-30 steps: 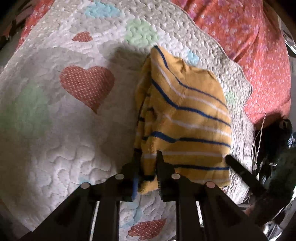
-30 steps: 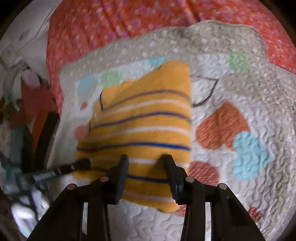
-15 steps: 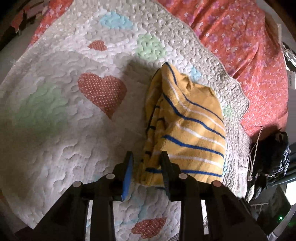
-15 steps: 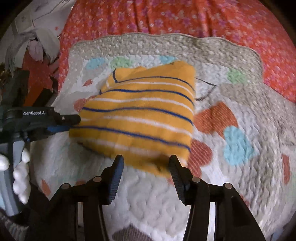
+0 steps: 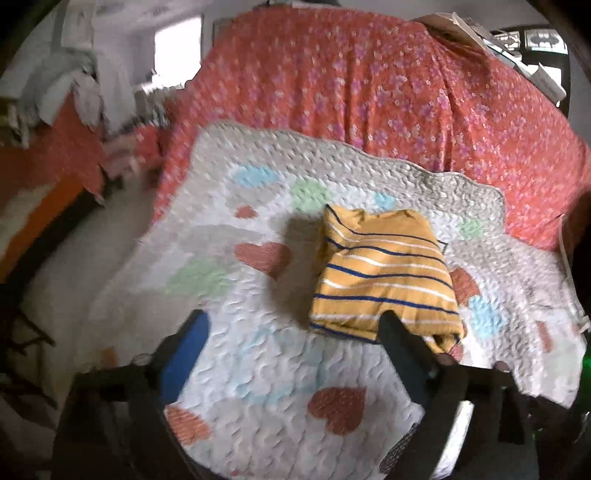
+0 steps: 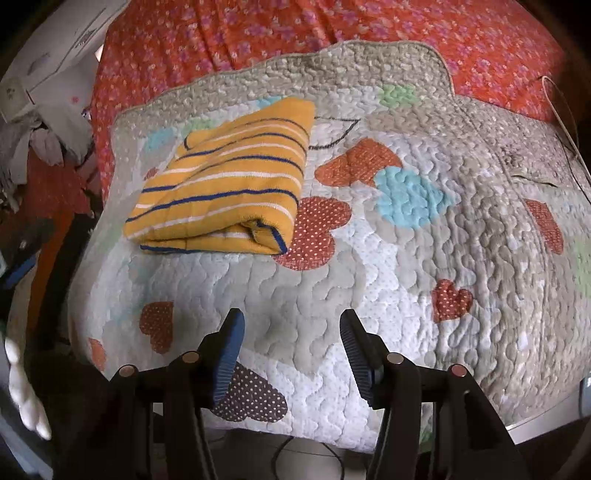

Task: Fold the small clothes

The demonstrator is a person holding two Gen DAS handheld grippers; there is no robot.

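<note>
A folded yellow garment with blue and white stripes (image 5: 384, 273) (image 6: 229, 188) lies flat on the quilted heart-patterned mat (image 5: 258, 369) (image 6: 406, 277). My left gripper (image 5: 295, 328) hangs above the mat, pulled back from the garment; its jaws are opening wide with nothing between them. In the right wrist view my right gripper (image 6: 290, 328) sits near the mat's front edge, well short of the garment, its jaws opening and holding nothing.
The mat lies on a red floral bedspread (image 5: 369, 81) (image 6: 332, 26). Piled clothes and clutter (image 5: 74, 85) stand at the far left. A thin cord (image 6: 565, 122) runs along the mat's right side. White beads (image 6: 26, 398) show at the lower left edge.
Both grippers let go of the folded garment and drew back from it, their jaws spreading. The left one rose and tilted up, so more of the bed shows.
</note>
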